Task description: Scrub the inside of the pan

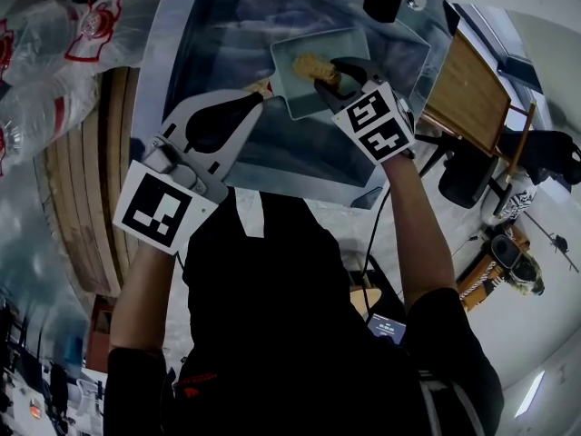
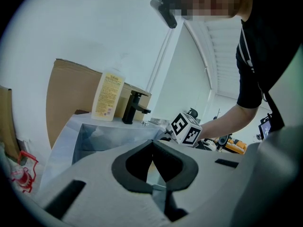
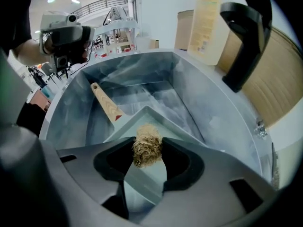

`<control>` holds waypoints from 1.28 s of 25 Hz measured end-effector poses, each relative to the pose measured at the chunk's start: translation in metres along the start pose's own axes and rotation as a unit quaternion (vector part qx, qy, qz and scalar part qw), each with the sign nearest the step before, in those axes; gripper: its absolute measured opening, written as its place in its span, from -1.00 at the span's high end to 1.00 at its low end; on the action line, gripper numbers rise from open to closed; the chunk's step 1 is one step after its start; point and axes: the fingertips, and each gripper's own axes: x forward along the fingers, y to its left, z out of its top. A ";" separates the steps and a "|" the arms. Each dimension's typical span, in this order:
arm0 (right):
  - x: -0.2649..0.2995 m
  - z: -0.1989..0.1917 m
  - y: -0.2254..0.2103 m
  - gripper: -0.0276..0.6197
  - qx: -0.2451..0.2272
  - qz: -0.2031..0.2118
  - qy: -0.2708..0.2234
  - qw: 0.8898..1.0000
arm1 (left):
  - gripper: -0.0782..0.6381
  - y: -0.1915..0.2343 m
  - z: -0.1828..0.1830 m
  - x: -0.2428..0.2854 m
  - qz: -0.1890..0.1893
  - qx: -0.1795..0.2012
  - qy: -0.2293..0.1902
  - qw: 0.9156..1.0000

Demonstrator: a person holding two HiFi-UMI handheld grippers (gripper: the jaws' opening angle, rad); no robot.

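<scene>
A pale rectangular pan (image 1: pixel 298 91) with a wooden handle (image 3: pixel 106 103) lies in the steel sink (image 1: pixel 227 25). My right gripper (image 1: pixel 329 78) is shut on a tan fibrous scrubber (image 3: pixel 147 145) and holds it down inside the pan (image 3: pixel 177 132). In the head view the scrubber (image 1: pixel 315 66) rests on the pan's floor. My left gripper (image 1: pixel 259 94) hovers over the handle's end (image 1: pixel 264 86), jaws shut with nothing between them. In the left gripper view its tips (image 2: pixel 152 145) meet, and the right gripper's marker cube (image 2: pixel 188 129) shows beyond them.
A black faucet (image 3: pixel 246 37) and a yellow soap bottle (image 3: pixel 208 22) stand on the sink's far rim. Cardboard (image 2: pixel 71 93) leans behind them. Plastic bags (image 1: pixel 54 44) lie left of the sink, and a black chair (image 1: pixel 463 175) stands to the right.
</scene>
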 end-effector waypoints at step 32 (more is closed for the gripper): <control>0.000 -0.038 -0.013 0.36 -0.056 -0.007 0.073 0.996 | 0.73 -0.013 0.002 0.017 -0.006 0.000 0.001 1.000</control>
